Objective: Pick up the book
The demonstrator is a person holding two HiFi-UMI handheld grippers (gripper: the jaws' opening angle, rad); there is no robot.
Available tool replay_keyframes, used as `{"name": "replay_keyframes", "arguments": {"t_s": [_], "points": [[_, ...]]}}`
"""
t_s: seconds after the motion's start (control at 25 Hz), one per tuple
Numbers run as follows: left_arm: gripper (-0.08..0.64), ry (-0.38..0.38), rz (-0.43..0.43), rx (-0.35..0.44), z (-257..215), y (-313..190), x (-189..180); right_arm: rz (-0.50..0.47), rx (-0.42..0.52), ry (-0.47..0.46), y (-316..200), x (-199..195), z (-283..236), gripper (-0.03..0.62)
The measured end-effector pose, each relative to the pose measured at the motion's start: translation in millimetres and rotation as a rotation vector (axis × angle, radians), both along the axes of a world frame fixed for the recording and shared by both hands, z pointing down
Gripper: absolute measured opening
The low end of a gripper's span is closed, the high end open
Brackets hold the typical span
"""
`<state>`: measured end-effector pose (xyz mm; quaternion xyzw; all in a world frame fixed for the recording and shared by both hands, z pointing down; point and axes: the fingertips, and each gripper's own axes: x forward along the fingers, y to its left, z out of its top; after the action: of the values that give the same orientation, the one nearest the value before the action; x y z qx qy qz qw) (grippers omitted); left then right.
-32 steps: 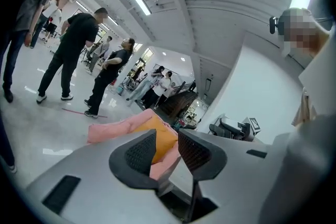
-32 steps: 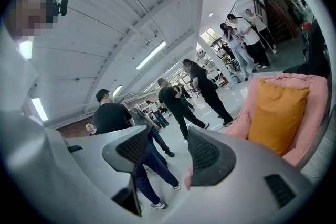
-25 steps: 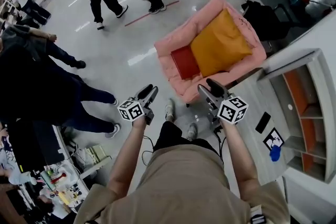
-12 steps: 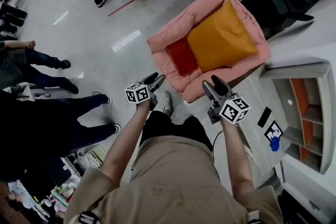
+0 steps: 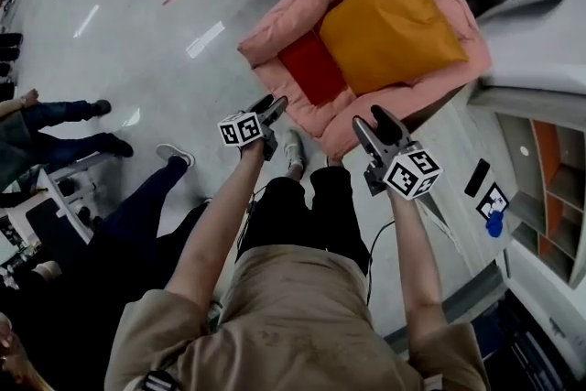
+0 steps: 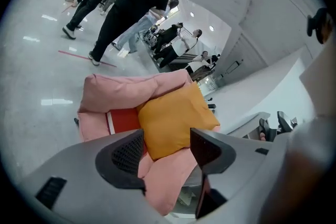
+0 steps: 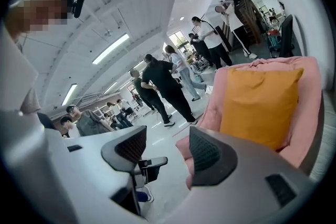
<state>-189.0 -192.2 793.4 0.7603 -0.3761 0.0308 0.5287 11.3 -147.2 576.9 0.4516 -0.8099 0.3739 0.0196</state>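
Pink armchair (image 5: 279,18) at 12 o'clock carries orange cushion (image 5: 394,23); red book (image 5: 311,67) on the seat beside it. Both arms outstretched. Left gripper (image 5: 273,103) and right gripper (image 5: 371,119): fingers apart, just been opening, empty. The red book sits at 1 o'clock of left, 10 o'clock of right, untouched.

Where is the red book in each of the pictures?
Head view: the red book lies on the seat of the pink armchair, upper middle, just left of the orange cushion.
Left gripper view: the red book is left of centre, against the orange cushion.
Right gripper view: the red book does not show.
Shared landmark: the orange cushion, seen in all three.
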Motion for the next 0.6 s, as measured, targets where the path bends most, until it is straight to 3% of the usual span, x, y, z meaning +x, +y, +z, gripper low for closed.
{"name": "replay_keyframes", "arguments": {"t_s": [0.2,0.6], "points": [[0.279,0.040,-0.021,-0.083,58.1,-11.3,20.5,-0.014,-0.003,0.000,-17.3,0.7,26.8,0.244],[0.341,0.047,-0.003,-0.165,160.9,-30.7,55.6,-0.071,-0.020,-0.020,-28.4,-1.3,86.4,0.244]]}}
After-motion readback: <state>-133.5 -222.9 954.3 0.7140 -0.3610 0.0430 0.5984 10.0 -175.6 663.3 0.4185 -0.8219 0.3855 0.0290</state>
